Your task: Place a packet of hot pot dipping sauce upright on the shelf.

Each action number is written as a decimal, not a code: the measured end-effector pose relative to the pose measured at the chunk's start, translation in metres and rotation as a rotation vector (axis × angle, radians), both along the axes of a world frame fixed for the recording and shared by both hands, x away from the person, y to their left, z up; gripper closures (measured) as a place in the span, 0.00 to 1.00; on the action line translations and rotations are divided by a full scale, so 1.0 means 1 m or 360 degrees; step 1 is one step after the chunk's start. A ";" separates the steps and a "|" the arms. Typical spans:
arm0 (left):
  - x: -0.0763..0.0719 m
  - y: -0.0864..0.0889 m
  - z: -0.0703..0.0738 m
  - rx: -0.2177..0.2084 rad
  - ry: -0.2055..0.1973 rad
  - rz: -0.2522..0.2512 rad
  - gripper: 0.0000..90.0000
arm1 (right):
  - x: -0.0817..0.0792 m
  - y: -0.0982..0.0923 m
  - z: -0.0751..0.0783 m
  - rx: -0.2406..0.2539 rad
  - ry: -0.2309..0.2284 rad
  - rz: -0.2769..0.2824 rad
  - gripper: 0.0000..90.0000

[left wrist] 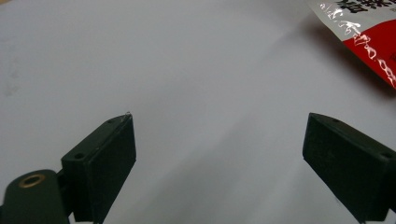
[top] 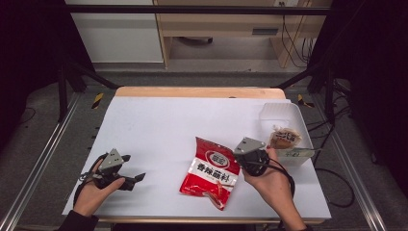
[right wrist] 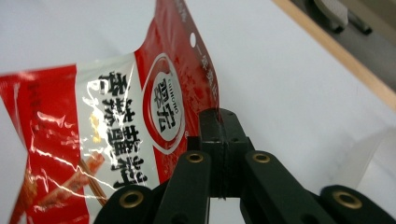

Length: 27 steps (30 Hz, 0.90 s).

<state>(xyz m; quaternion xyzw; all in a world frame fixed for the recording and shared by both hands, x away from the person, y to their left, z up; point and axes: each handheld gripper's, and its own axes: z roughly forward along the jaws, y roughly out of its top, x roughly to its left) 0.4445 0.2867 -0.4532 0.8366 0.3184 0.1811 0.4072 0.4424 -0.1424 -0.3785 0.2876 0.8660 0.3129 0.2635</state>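
Note:
A red and white snack packet [top: 211,171] with black print lies at the middle front of the white table [top: 159,125]. My right gripper [top: 242,161] is at the packet's right edge. In the right gripper view the gripper [right wrist: 219,116] is shut, its jaws pinching the edge of the packet [right wrist: 116,121], which slopes up from the table there. My left gripper [top: 137,179] rests near the front left corner, held in a hand. It is open, apart from the packet. In the left gripper view the gripper [left wrist: 219,130] has only bare table between its jaws, and a corner of the packet [left wrist: 369,32] shows at top right.
A clear white bin [top: 288,113] stands at the table's right edge, just beyond my right hand, with a brown snack pack [top: 284,139] inside it. The table's wooden far edge [top: 197,91] and metal frame rails border the surface.

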 end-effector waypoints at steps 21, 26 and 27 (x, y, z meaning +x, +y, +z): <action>-0.007 -0.017 0.002 0.0013 -0.0008 -0.0116 0.10 | 0.011 0.052 0.062 -0.0003 -0.0139 0.0267 1.00; -0.007 -0.016 0.007 -0.0012 -0.0026 -0.0118 0.11 | 0.012 0.059 0.070 -0.0021 -0.0157 0.0292 1.00; -0.007 -0.015 0.008 -0.0022 -0.0032 -0.0118 0.11 | 0.012 0.060 0.071 -0.0032 -0.0162 0.0300 1.00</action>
